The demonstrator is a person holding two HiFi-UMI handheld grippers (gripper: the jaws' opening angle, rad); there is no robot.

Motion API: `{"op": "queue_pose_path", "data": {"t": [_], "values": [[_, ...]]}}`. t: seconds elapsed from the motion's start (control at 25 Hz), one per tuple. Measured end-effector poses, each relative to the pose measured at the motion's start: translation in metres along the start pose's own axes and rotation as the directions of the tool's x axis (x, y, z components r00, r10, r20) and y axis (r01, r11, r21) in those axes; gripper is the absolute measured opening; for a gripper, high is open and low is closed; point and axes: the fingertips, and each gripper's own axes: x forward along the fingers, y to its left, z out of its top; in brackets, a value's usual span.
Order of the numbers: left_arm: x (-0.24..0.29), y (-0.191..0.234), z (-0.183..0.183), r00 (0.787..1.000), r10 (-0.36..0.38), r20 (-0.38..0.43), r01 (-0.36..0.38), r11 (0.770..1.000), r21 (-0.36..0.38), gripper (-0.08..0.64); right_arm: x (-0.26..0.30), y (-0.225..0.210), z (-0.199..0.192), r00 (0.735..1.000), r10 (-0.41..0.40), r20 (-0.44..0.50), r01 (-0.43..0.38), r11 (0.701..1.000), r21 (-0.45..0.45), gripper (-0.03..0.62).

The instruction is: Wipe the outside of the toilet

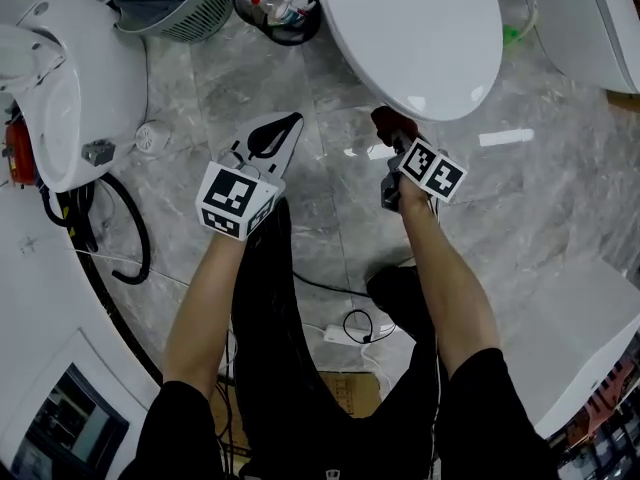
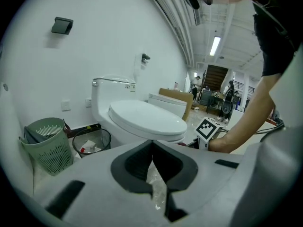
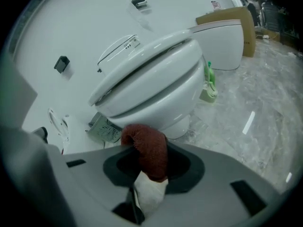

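Between the jaws of the right tool: a cloth, rust-red with a white end, clamped fast; its red end juts forward past the tips.

Left tool: jaws together, nothing held. It hangs low over the floor, apart from the right tool and to the left of the bowl.

Toilet: white, lid down, directly ahead of both tools. From the head view the cloth sits under the front rim of the lid, at the nose of the bowl. It is very near the porcelain, but whether it touches cannot be told.

Surroundings: green basket and wire bin by the wall left of the toilet; a second toilet to the right; cables on the marbled floor.

Step in hand, by judgement: the wipe is at its start or early on, with the cloth brought to the bowl's front.

Next move, by judgement: press the red end flat onto the curved outer wall and sweep it sideways round the bowl, turning the wrist so the cloth — not the jaw tips — meets the glaze. The left tool has no evident part yet.
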Motion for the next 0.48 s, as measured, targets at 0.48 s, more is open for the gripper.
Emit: {"op": "queue_pose_path", "data": {"t": [0.48], "values": [[0.009,-0.05,0.015,0.998,0.049,0.036,-0.047,0.997,-0.065,0.002,-0.032,-0.072,0.037,0.999,-0.02,-0.041,0.016,0.994,-0.111,0.106]]}}
